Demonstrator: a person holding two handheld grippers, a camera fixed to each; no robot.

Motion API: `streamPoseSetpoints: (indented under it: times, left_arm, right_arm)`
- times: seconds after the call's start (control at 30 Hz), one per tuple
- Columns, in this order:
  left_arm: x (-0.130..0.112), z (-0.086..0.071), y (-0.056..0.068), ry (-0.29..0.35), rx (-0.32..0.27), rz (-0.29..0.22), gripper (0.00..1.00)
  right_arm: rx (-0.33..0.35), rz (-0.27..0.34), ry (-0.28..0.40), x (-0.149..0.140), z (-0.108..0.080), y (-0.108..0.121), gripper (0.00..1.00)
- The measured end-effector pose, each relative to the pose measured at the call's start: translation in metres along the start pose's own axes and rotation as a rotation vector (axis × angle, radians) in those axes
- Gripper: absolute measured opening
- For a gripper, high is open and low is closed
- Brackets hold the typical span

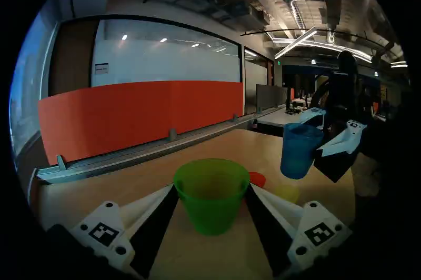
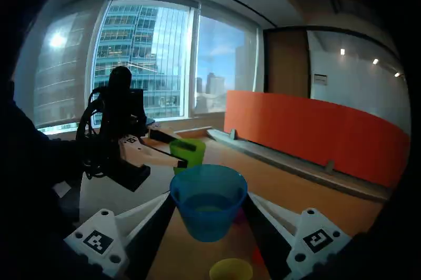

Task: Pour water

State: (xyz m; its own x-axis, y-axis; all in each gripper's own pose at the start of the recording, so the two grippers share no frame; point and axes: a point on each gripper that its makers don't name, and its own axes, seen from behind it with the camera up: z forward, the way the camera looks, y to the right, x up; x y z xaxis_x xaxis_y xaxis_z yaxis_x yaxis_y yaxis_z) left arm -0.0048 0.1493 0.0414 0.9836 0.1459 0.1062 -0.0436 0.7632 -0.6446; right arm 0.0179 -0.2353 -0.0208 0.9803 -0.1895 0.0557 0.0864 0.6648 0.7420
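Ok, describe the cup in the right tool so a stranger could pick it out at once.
Find the long orange panel along the far side of the wooden table. In front of it, look to the right tool. It grips the translucent blue cup, with what looks like water inside, unlike the green cup in the left tool and the yellow cup below it.

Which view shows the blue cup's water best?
Right gripper view: blue cup close between its fingers, rim open to camera, water visible. Left gripper view shows it side-on, farther off, past the green cup.
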Motion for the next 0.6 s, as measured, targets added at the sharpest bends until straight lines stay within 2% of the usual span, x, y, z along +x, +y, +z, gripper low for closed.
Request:
streamPoseSetpoints:
  times: [0.2,0.6]
  left_arm:
    - [0.001,-0.001,0.004,0.007,-0.007,0.001,0.86]
    - [0.004,-0.006,0.018,0.023,-0.035,0.010,0.86]
  right_arm:
    - [0.001,0.011,0.045,0.010,-0.002,0.000,0.89]
    - [0.005,-0.008,0.069,0.018,-0.006,0.002,0.89]
